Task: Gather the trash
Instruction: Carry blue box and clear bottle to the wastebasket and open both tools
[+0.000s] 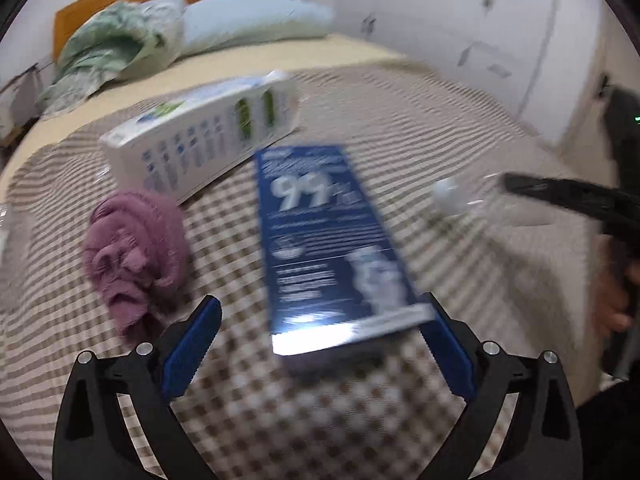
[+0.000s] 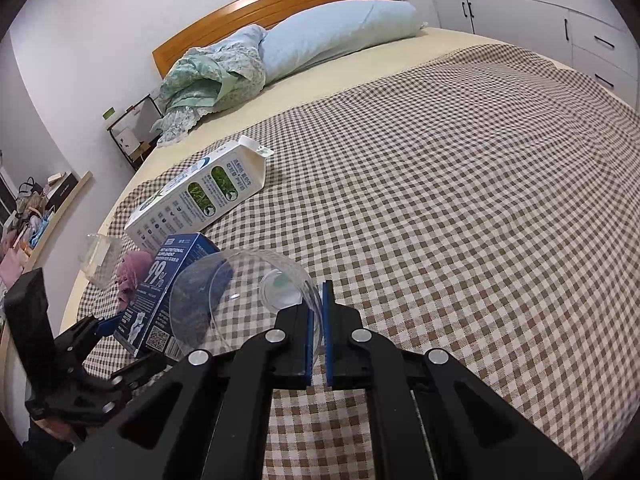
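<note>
The right gripper (image 2: 319,320) has its jaws clenched on the rim of a clear plastic cup (image 2: 244,296), which lies on its side above the checked bedspread (image 2: 460,200) with its mouth turned toward the left. The left gripper (image 1: 320,320) has its jaws released and spread wide; the near end of a blue carton (image 1: 324,240) lies between them, and the blue pad (image 1: 444,344) on the right side appears to touch the carton's corner, though motion blur makes that contact uncertain. The blue carton lies flat on the bedspread, printed face up, just beside the clear cup. Beyond it a white milk-style carton (image 2: 200,196) lies on its side, its near corner close to the blue carton's far end. A crumpled mauve cloth (image 1: 136,256) sits on the bedspread directly to the left of the blue carton, near the left jaw. A second clear cup (image 2: 98,258) rests near the bed's left edge, beyond the cloth. At the head of the bed, a pale blue pillow (image 2: 340,36) and a bundled green floral cover (image 2: 208,76) lie against the wooden headboard (image 2: 280,0), well apart from the trash.
</note>
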`<state>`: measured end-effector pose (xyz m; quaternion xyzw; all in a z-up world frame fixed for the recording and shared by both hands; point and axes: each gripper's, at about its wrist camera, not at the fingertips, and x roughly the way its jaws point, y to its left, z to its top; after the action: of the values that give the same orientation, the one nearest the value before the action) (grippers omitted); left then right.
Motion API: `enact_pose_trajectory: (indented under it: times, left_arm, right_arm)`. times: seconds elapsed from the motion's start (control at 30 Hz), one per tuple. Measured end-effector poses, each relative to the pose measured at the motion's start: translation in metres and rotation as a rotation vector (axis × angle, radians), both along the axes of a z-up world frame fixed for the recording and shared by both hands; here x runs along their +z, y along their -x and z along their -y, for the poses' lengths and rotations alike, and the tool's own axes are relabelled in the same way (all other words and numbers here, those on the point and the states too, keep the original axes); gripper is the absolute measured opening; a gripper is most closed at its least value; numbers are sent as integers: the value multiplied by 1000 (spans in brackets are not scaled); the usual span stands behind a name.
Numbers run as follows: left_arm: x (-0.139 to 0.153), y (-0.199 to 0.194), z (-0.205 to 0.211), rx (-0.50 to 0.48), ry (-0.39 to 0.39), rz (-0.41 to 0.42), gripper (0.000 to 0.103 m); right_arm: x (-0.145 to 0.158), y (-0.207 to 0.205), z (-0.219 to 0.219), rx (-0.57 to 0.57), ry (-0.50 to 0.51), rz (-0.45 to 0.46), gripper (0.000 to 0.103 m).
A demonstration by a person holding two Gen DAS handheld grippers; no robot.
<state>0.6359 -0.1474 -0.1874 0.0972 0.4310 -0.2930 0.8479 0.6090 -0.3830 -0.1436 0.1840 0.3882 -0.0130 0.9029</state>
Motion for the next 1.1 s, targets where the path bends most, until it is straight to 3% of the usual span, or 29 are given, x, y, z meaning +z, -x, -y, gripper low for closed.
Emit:
enact_pose_trajectory:
  times: [0.07, 0.13, 0.2, 0.3, 0.37, 0.43, 0.57, 0.63, 0.7, 0.77, 0.83, 0.93, 0.97, 1.07, 1.1]
  left_arm:
    - [-2, -5, -1, 53, 5, -36, 93]
    - [0, -6, -5, 83, 69, -63, 61]
    - [4, -2, -16, 148, 84, -53, 60]
    - [28, 18, -24, 224, 210, -87, 60]
    - [38, 39, -26, 317, 257, -130, 60]
    - [47, 63, -20, 323, 267, -154, 60]
    - [84, 113, 21, 237, 282, -152, 59]
    - [99, 142, 54, 122, 315, -186, 59]
    - [101, 176, 110, -79, 328, -272, 60]
    - [88, 208, 170, -256, 263, -343, 60]
    - [60, 244, 241, -418, 114, -384, 60]
    - [16, 282, 317, -576, -78, -449, 60]
    - [-10, 298, 351, -638, -169, -506, 60]
    - [-59, 318, 410, -703, -351, -590, 60]
    - [-77, 325, 431, -746, -408, -585, 61]
  right_arm:
    - [-2, -2, 3, -5, -2, -6, 4]
    - [-3, -2, 4, -5, -6, -5, 4]
    - [-3, -2, 5, -4, -7, -1, 4]
    - [2, 5, 6, 1, -46, 12, 4]
    - [15, 30, 9, 6, -98, 42, 4]
    - [32, 60, 13, 17, -89, 77, 4]
    - [65, 141, 55, -21, 24, 136, 4]
    - [74, 193, 99, -90, 59, 129, 4]
    - [73, 238, 136, -150, 121, 92, 4]
    - [62, 283, 174, -224, 170, 32, 4]
    - [39, 330, 214, -309, 148, -52, 4]
    - [-6, 388, 252, -408, 104, -173, 4]
    - [-26, 409, 262, -441, 70, -210, 4]
    - [-79, 449, 274, -502, -23, -297, 4]
    - [-92, 458, 276, -514, -46, -316, 4]
